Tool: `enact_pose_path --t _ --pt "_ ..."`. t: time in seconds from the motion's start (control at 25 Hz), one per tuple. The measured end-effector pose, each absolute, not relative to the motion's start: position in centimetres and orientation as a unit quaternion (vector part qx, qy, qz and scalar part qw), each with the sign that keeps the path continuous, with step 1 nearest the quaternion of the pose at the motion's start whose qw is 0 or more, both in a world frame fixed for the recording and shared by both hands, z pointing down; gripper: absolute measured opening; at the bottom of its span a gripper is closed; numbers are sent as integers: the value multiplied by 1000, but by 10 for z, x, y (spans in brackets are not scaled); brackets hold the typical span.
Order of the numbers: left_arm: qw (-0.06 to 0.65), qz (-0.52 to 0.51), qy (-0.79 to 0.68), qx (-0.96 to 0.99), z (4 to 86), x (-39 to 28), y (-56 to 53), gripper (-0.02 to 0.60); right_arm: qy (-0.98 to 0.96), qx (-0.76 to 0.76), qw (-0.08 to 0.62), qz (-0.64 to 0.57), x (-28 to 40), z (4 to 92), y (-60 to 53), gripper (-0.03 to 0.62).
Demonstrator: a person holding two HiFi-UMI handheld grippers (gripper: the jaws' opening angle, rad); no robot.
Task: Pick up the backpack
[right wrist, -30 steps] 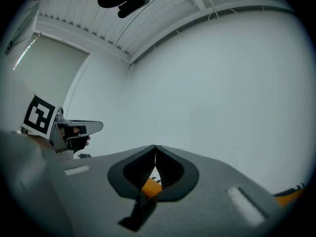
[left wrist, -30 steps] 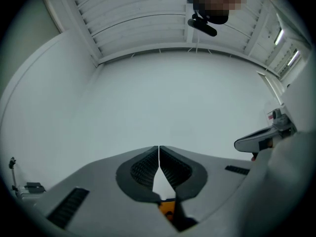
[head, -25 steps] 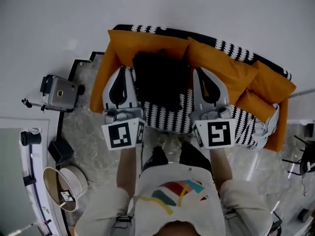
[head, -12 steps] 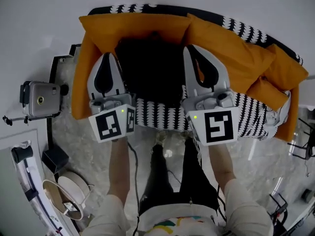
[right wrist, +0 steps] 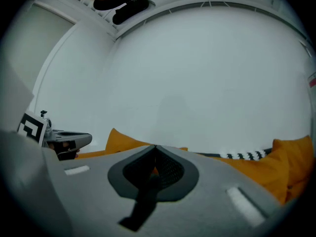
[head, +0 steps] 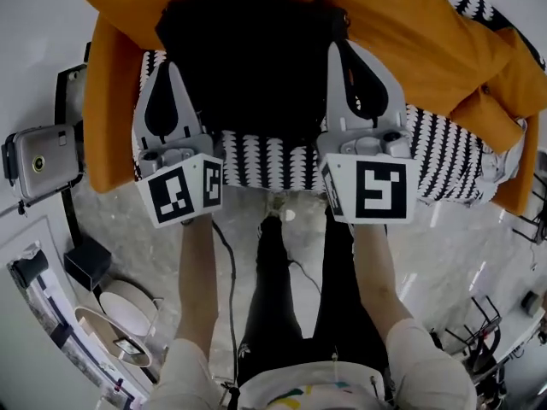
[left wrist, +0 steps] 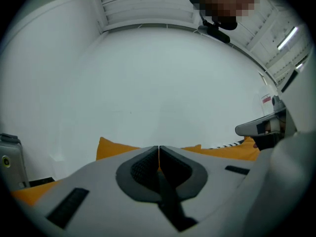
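Note:
The black backpack [head: 252, 58] leans against orange cushions [head: 427, 49] on a sofa with a black-and-white patterned seat [head: 265, 156]. My left gripper [head: 168, 63] hovers over the backpack's left edge, and my right gripper [head: 346, 45] over its right edge. Both point at the sofa back, shut with nothing held. In the left gripper view the jaws [left wrist: 158, 148] meet before an orange cushion [left wrist: 112, 149] and the white wall. The right gripper view shows shut jaws [right wrist: 155, 147] and orange cushions [right wrist: 123, 141]. The backpack is hidden in both gripper views.
A camera on a stand [head: 38, 162] is left of the sofa, with a black box [head: 85, 263] and a round lamp shade [head: 120, 314] on the marble floor below it. A pale bundle [head: 504, 156] lies at the sofa's right end. My legs stand before the seat.
Both grippers have come down and forward toward the sofa, side by side and still shut. The backpack and cushions now fill the top of the head view.

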State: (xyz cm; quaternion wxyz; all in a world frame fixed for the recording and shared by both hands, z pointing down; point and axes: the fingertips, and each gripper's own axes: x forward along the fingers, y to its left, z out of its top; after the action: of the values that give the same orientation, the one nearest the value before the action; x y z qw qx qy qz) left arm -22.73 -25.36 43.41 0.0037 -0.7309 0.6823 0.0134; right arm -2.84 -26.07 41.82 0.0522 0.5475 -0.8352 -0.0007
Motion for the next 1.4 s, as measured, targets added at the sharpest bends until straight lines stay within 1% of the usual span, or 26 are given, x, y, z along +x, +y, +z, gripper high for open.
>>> enact_pose_path --t 0.2,0.4,0.48,0.6,0.64,0.68,0.72,0.76,0.84,0.96,1.04,1.16,1.4 --pt "-18 -13 680 -733 481 -229 -253 17 -822 562 84 37 -25 481 -252 5" --pt "-46 -36 678 -732 513 -230 -239 17 -801 577 130 93 -20 533 -230 5" --pt "-51 -41 677 -733 520 -232 -240 17 -793 584 136 106 -16 543 -227 5" --pt "-53 -31 680 -731 520 -239 -247 18 -779 601 124 128 -7 545 -232 6" --pt "-59 -24 677 -733 520 -240 -250 47 -774 605 120 144 -4 547 -236 99" --pt "-70 -19 672 -737 523 -242 -255 184 -768 608 116 166 -1 550 -240 200" --pt "-82 -17 668 -739 527 -246 -259 244 -760 611 112 189 2 555 -245 246" --pt "-93 -17 668 -738 534 -251 -264 249 -753 614 107 212 5 560 -249 295" --pt "-109 -28 669 -734 552 -265 -275 278 -742 614 97 252 8 570 -255 351" --pt "-136 -67 657 -739 584 -277 -285 332 -734 602 85 303 10 587 -255 360" --pt "-158 -89 637 -749 602 -276 -286 349 -731 594 87 326 9 598 -252 367" --pt "-198 -108 614 -756 630 -273 -286 358 -728 588 100 337 7 611 -250 365" --pt "-231 -99 594 -764 657 -266 -297 360 -738 562 134 349 -7 635 -248 365"
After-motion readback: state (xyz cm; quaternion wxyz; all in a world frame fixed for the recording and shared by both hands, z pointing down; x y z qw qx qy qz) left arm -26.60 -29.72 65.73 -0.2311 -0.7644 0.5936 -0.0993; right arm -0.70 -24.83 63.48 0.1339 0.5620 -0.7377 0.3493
